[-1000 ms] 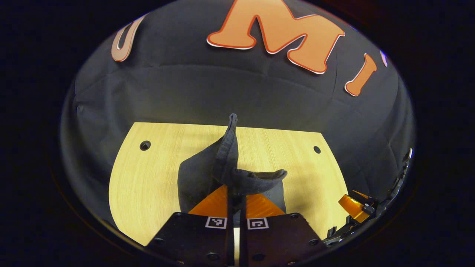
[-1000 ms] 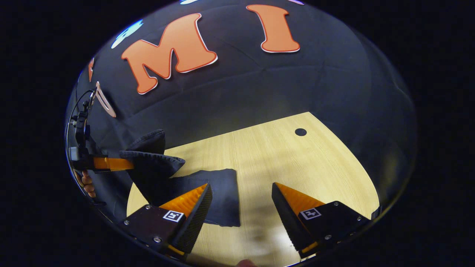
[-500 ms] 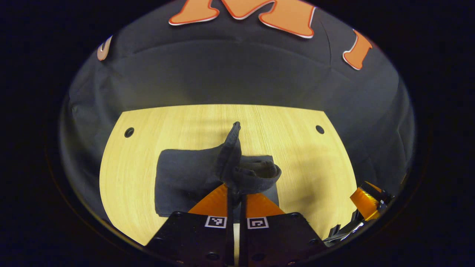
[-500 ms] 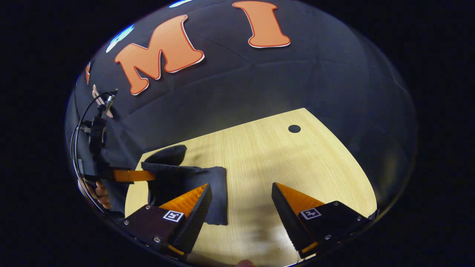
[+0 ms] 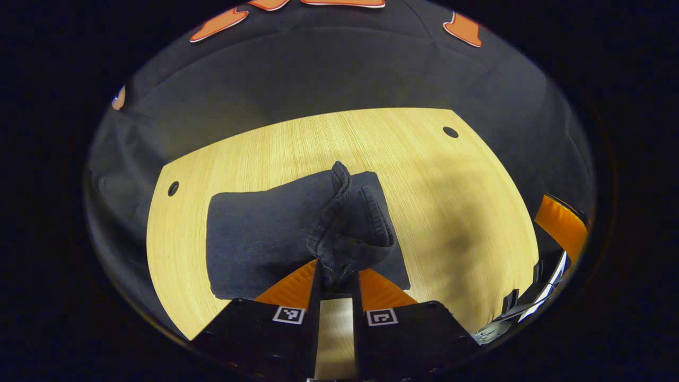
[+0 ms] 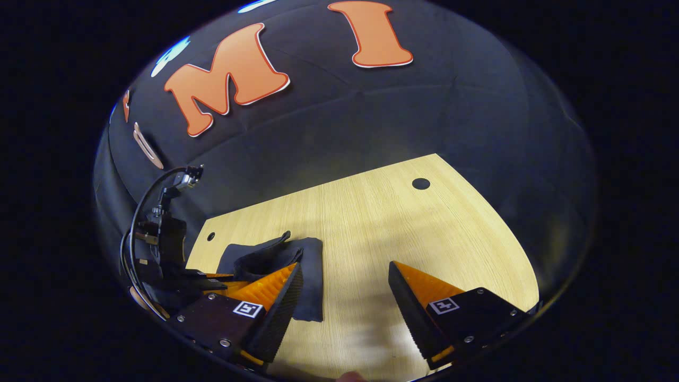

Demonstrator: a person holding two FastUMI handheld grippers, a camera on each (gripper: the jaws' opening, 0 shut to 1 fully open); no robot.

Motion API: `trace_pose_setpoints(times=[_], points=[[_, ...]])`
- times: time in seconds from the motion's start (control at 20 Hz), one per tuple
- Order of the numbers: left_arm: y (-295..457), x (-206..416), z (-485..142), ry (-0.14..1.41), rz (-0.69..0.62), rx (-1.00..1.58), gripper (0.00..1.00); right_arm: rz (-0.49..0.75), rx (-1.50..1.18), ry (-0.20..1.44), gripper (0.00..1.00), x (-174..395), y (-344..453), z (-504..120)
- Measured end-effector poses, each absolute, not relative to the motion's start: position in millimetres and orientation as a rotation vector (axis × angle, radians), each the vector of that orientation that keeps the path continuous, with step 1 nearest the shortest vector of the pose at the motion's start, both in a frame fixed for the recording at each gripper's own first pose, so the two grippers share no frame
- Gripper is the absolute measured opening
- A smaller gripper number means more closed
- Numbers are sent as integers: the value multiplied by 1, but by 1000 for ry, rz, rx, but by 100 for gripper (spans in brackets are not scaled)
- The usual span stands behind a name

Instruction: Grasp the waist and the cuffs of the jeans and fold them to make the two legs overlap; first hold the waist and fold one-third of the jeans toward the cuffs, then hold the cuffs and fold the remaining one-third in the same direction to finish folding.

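left gripper [image 5: 336, 278] clamps a bunched cuff of the dark folded denim jeans [image 5: 276, 233] on the pale wooden table [image 5: 456, 212]; right gripper [image 6: 345, 292] fingers apart, holding nothing

In the left gripper view we look forward and down along the left gripper [image 5: 335, 281], low and close over the jeans [image 5: 297, 233], toward the table's [image 5: 451, 212] far edge and the wall behind. In the right gripper view we sit higher and farther right, facing along the right gripper [image 6: 345, 289] across bare table [image 6: 382, 223]. Both views share the table, the jeans [image 6: 297, 260] and the wall. The right gripper view catches the left gripper [image 6: 212, 277] at its left edge; the left gripper view catches the right gripper [image 5: 562, 225] at its right edge.
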State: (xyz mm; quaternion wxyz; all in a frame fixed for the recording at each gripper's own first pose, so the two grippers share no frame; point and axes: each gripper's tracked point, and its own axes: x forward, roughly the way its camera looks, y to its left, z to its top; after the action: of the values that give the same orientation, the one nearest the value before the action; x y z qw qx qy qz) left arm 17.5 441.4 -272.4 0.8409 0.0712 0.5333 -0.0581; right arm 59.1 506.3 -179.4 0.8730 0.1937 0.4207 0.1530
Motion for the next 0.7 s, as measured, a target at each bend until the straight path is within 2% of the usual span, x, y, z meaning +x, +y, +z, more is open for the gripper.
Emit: trace_pose_setpoints(times=[0.05,0.25,0.45,0.7], points=[[438,18,-268,1116,-137,123,28,325,397,869,98,59,508,-175],[420,10,-238,1074,-210,-15,99,358,371,818,98,61,524,-156],[434,11,-195,950,-200,0,99,362,318,721,98,67,525,-127],[471,20,-112,680,-117,68,99,357,252,482,98,83,528,-65]])
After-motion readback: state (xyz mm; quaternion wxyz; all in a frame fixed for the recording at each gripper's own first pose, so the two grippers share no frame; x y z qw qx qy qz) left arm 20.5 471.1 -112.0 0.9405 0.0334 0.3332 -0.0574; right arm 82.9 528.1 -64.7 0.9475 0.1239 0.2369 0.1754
